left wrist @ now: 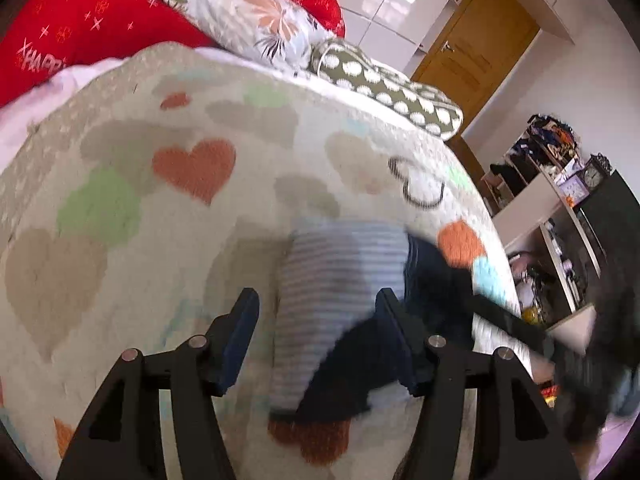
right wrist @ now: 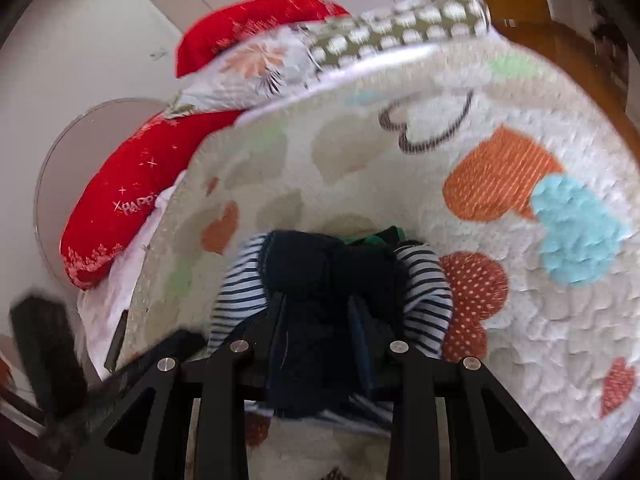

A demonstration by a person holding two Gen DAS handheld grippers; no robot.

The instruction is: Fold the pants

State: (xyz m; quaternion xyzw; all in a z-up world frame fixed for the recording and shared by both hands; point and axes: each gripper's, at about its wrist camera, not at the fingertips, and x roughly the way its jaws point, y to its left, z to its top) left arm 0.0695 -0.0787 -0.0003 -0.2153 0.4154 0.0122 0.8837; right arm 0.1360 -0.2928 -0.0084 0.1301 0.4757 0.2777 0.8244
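Small pants, navy with blue-and-white striped parts (left wrist: 336, 280), lie bunched on a cream blanket with coloured hearts (left wrist: 160, 200). My left gripper (left wrist: 320, 336) is open just above them, its fingers (left wrist: 240, 340) apart on either side of the striped part. In the right wrist view the pants (right wrist: 320, 280) are gathered up, and my right gripper (right wrist: 320, 320) is shut on their navy middle fold, with striped fabric bulging on both sides. The right gripper also shows at the right edge of the left wrist view (left wrist: 508, 320).
Red pillows (left wrist: 92, 28), a floral pillow (left wrist: 256, 20) and a green dotted pillow (left wrist: 384, 80) lie at the head of the bed. The bed's right edge drops to cluttered shelves (left wrist: 552, 184) and a wooden door (left wrist: 476, 44).
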